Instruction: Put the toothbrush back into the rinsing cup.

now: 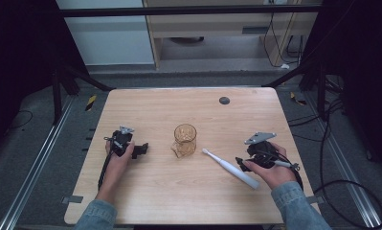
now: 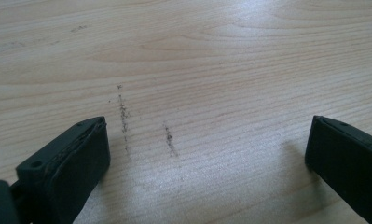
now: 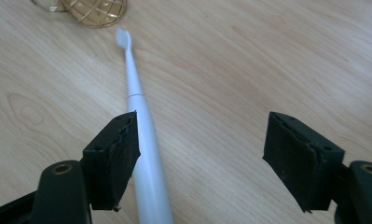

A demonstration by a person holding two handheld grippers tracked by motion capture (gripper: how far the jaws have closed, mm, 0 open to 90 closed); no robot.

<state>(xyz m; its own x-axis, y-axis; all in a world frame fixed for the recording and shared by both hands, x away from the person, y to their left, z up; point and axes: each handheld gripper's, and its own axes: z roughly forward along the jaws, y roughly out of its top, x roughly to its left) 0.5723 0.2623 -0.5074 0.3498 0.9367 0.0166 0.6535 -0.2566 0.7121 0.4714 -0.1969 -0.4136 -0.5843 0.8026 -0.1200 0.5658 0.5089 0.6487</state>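
High view first: a white electric toothbrush [image 1: 230, 168] lies flat on the desk [image 1: 188, 201], brush head pointing toward the amber glass cup [image 1: 185, 140], handle end just beside the right gripper [image 1: 240, 162]. Right gripper view has those jaws spread, nothing pinched, the handle running past the left one. Left gripper [image 1: 143, 149] rests well apart, jaws spread over bare wood. My read: the toothbrush is light, stiff and smooth, so likely slippery; the thick handle below the collar looks the safest hold, not the thin neck. That cup looks fragile.
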